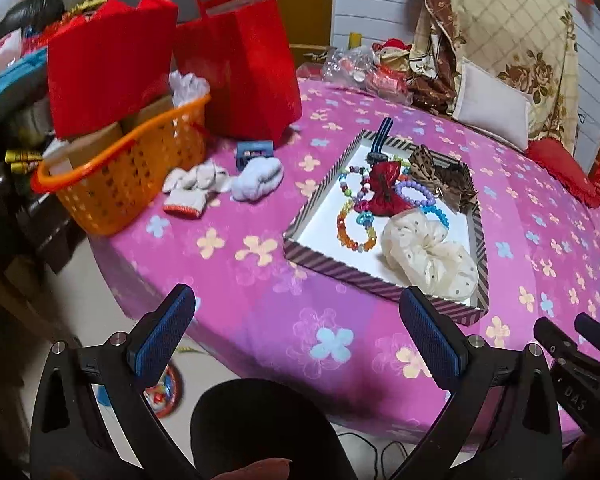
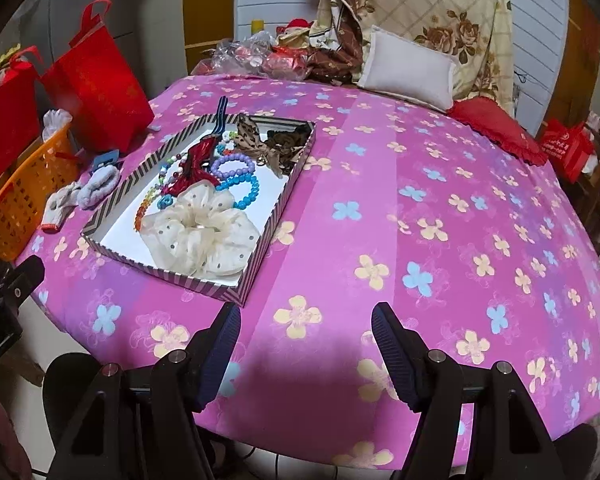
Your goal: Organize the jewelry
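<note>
jewelry: beaded bracelets [image 1: 356, 216], a red bow [image 1: 382, 192] and a cream scrunchie [image 1: 428, 256] lie in the striped tray [image 1: 380, 284], ahead of my left claw [image 1: 296, 340], ahead-left of my right claw [image 2: 304, 344] | both claws spread, pinching nothing | orange basket [image 1: 120, 184] and red bags [image 1: 236, 64] far left of my claws

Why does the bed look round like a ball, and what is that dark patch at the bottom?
Left wrist view: the fisheye lens bends the pink bed cover into a curve and darkens the picture's corners. Right wrist view: same bulge, and a soft shadow lies on the cover between the fingers.
</note>
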{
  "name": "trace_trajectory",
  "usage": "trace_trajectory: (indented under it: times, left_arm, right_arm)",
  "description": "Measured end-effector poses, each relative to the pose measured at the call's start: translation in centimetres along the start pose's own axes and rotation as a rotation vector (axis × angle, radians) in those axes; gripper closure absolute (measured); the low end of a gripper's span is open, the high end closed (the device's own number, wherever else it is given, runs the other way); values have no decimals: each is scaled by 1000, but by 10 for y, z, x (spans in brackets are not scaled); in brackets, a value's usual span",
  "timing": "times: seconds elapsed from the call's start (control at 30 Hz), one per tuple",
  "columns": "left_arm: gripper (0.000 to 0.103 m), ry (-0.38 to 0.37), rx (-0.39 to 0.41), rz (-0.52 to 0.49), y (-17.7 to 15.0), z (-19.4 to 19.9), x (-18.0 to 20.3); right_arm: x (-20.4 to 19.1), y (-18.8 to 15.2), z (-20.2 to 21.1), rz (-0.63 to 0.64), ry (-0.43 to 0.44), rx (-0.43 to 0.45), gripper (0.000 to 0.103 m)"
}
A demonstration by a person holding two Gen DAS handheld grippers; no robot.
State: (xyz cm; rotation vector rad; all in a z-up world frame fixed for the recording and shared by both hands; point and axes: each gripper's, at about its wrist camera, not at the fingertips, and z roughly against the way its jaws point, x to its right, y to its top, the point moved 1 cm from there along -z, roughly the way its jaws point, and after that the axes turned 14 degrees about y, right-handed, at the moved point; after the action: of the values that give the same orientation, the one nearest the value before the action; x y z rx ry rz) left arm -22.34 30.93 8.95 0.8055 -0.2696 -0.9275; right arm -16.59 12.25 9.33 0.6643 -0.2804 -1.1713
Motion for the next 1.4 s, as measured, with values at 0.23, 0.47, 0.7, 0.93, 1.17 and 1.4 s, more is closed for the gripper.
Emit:
trace_trajectory:
  times: [0.23, 0.47, 0.7, 0.93, 1.17, 1.4]
  left_arm:
    - [1, -14, 1, -14, -1, 4, 5]
    - [1, -20, 15, -54, -4, 9, 16]
    - [1, -44, 19, -80, -6, 15, 29]
    - [1, -52, 28, -102, -10, 20, 34]
    - [1, -61, 4, -103, -11, 17, 38]
    - [1, -74, -17, -109, -12, 13, 42]
  right_arm:
    - [-2, -3, -5, 3, 7, -8, 37]
    - [1, -5, -6, -7, 5, -3, 37]
    - [7, -6, -5, -27, 1, 7, 37]
    - [8, -6, -7, -25, 5, 4, 37]
    - [7, -6, -8, -33, 2, 6, 37]
    - [10, -4, -9, -38, 4, 6, 37]
